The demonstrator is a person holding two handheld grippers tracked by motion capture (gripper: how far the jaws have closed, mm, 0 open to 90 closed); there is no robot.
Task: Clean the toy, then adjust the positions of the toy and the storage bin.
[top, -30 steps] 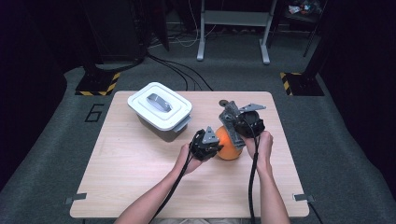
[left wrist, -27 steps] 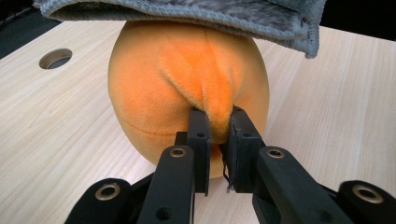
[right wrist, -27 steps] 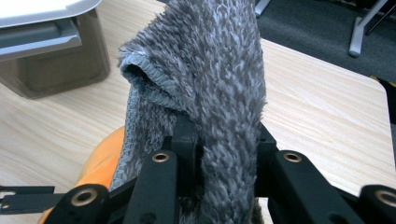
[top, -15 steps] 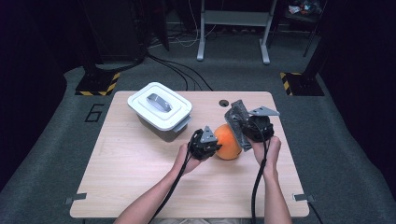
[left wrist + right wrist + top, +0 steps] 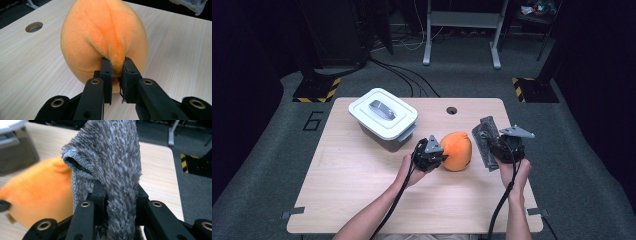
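My left gripper [image 5: 117, 67] pinches a fold of the orange plush [image 5: 105, 37] on the table [image 5: 362, 200] — my right gripper [image 5: 117, 192] clamps a grey cloth [image 5: 112, 157] just beside it.

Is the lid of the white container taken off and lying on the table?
No, the lid with its grey handle sits closed on top of the white container at the far left of the table.

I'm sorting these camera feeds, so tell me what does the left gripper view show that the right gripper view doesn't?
Left gripper view alone: the left gripper pinching a fold of the orange plush toy, and a round hole in the tabletop. Right gripper view alone: the right gripper clamped on a grey fluffy cloth, plus a grey container. Both share the orange toy and the wooden table.
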